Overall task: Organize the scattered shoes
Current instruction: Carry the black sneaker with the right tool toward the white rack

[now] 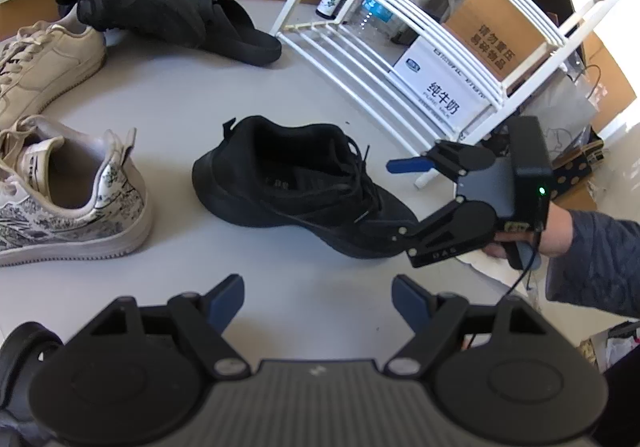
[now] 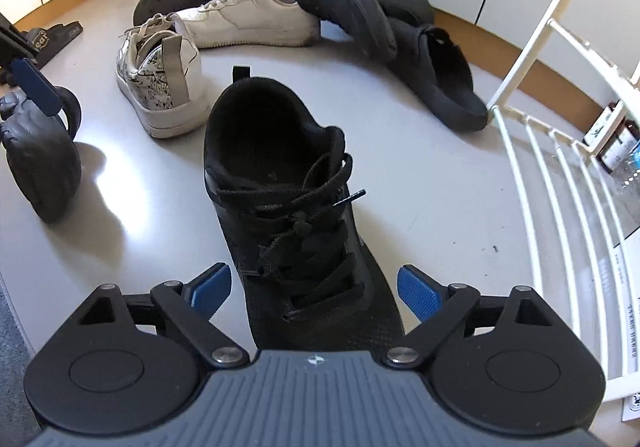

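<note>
Far left, on the pale floor [image 1: 180, 95]: a printed white sneaker [image 1: 76, 203] upright, heel toward the middle, and behind it a cream sneaker [image 1: 44, 71]. Beyond those, near the wall, a heap of black shoes [image 1: 160, 11] with a black slipper lying open.

Lower middle: left tool [image 1: 318, 303] with blue pads spread wide, gripping nothing, only bare floor between them.

Centre: black lace-up sneaker [image 2: 280, 199] upright on its sole, laces loose, heel toward the pale pair, toe toward the right tool [image 2: 314, 293]. Right tool wide open astride the toe end, blue fingertips [image 2: 418, 295] either side of the shoe, clear of it, not pressing.

Right: white wire shoe rack [image 1: 400, 59], bottom shelf bare, boxes and bottles behind it. Far right, a grey sleeve [image 1: 600, 247] behind the right tool.
</note>
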The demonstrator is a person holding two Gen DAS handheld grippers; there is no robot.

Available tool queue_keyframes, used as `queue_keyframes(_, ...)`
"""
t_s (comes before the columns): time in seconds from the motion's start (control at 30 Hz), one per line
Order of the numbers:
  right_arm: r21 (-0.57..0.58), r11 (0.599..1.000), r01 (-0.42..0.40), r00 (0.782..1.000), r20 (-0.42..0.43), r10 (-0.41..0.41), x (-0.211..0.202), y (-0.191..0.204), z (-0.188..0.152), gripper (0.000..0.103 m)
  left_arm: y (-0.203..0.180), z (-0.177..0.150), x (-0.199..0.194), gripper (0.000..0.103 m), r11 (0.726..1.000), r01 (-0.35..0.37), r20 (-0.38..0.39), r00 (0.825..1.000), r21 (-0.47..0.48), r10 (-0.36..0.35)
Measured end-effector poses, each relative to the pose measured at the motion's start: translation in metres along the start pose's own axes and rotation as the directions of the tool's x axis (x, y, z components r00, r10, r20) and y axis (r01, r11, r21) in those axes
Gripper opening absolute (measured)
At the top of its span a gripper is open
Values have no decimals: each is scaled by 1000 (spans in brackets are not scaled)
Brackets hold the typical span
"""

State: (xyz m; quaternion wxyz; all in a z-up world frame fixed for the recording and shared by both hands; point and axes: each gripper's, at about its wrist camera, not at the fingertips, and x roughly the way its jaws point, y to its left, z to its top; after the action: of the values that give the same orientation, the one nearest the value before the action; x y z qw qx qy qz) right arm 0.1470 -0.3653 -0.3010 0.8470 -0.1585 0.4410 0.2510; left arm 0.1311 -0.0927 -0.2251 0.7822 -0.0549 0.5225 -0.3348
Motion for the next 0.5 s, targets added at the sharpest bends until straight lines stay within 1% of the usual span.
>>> queue_keyframes(0.2,-16,999,-37,999,-6,37,15,-7,8,93,-3,-1,2,83,1000,5,-7,1000,11,-5)
queue_keyframes(0.37,-74,992,-104,995,-10,104,29,-7,19,95,-5,-1,5,83,1000,10,-18,1000,21,-10)
queue_keyframes(0.5,-81,989,-127,992,-4,127,37,-5,27,94,-5,-3,6,83,1000,9,-21,1000,19,-9)
